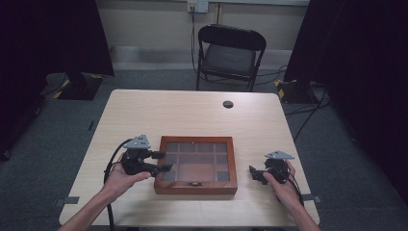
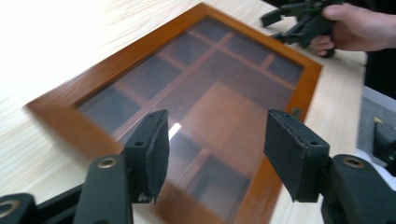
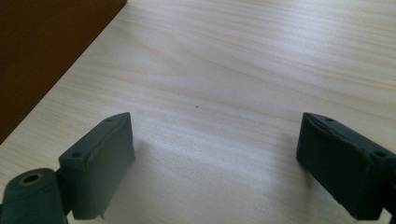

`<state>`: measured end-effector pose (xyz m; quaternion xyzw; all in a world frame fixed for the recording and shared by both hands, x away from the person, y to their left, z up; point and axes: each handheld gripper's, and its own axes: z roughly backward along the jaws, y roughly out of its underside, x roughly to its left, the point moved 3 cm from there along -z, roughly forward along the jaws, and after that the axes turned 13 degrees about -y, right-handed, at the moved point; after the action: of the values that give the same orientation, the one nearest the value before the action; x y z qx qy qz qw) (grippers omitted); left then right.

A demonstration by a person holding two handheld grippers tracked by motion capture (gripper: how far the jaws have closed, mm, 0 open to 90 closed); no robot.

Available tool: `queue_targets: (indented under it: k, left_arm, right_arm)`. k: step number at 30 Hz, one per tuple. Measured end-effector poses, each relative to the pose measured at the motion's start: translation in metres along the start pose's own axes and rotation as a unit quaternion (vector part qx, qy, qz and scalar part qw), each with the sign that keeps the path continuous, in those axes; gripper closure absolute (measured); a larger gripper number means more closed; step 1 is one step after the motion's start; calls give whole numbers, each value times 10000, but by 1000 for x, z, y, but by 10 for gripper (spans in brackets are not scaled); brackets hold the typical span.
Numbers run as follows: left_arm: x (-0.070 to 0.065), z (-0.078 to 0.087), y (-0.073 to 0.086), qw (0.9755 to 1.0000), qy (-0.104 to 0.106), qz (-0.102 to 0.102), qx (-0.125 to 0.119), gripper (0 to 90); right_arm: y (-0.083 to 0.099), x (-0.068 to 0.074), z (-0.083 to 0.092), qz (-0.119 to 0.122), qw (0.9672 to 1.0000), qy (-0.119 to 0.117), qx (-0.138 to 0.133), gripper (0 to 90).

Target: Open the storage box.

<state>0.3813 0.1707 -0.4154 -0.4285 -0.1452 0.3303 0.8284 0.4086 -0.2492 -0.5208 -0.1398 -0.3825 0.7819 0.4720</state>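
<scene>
Fingers of the left gripper point(image 1: 161, 161) stand apart over the left edge of the wooden box point(image 1: 196, 165), nothing between them. High view: box with glass lid lies near the middle of the counter point(image 1: 192, 110); right gripper point(image 1: 253, 173) rests right of it, apart.

Left gripper view: 2 fingers point(image 2: 152, 144) parted above the box point(image 2: 196, 93) lid, gripping nothing.

Right gripper view: fingers point(image 3: 105, 154) wide apart over bare counter point(image 3: 224, 70); box point(image 3: 42, 46) corner at far left.
</scene>
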Motion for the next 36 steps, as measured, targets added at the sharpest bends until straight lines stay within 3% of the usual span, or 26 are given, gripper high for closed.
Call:
queue_targets:
  k: [4, 5, 8, 10, 12, 13, 17, 18, 25, 27, 33, 36]
  left_arm:
    - [-15, -7, -18, 9994, 314, -120, 15, 388]
    - [-18, -9, -21, 9989, 454, -101, 4, 396]
    - [-24, -14, -24, 9983, 535, -216, 80, 432]
    - [-30, -21, -25, 9968, 761, -208, 116, 453]
    - [-32, -24, -25, 9969, 746, -210, 146, 470]
    - [-35, -28, -23, 9961, 835, -217, 184, 471]
    - [-43, -39, -16, 9952, 853, -376, 300, 503]
    - [-48, -42, -12, 9949, 739, -600, 331, 518]
    - [-55, -50, -4, 9915, 1009, -705, 412, 573]
    - [-58, -52, -1, 9918, 924, -769, 433, 672]
    - [-63, -59, 4, 9906, 1006, -764, 523, 793]
    - [-65, -62, 4, 9902, 1048, -784, 493, 801]
  right_arm:
    - [0, 0, 0, 0, 10000, -1, -1, 105]
    - [0, 0, 0, 0, 10000, -2, 0, 106]
    - [0, 0, 0, 4, 10000, -4, -1, 105]
    - [0, 0, 0, 2, 10000, -7, 1, 105]
    - [0, 0, 0, 6, 10000, -8, 1, 105]
    - [0, 0, 0, 8, 10000, -10, 1, 105]
    - [0, 0, 0, 11, 10000, -14, 2, 106]
    - [0, 0, 0, 12, 10000, -15, 2, 106]
    - [0, 0, 0, 17, 10000, -18, 2, 106]
    - [0, 0, 0, 17, 10000, -19, 2, 106]
    - [0, 0, 0, 18, 10000, -20, 2, 106]
    - [0, 0, 0, 21, 10000, -26, 2, 106]
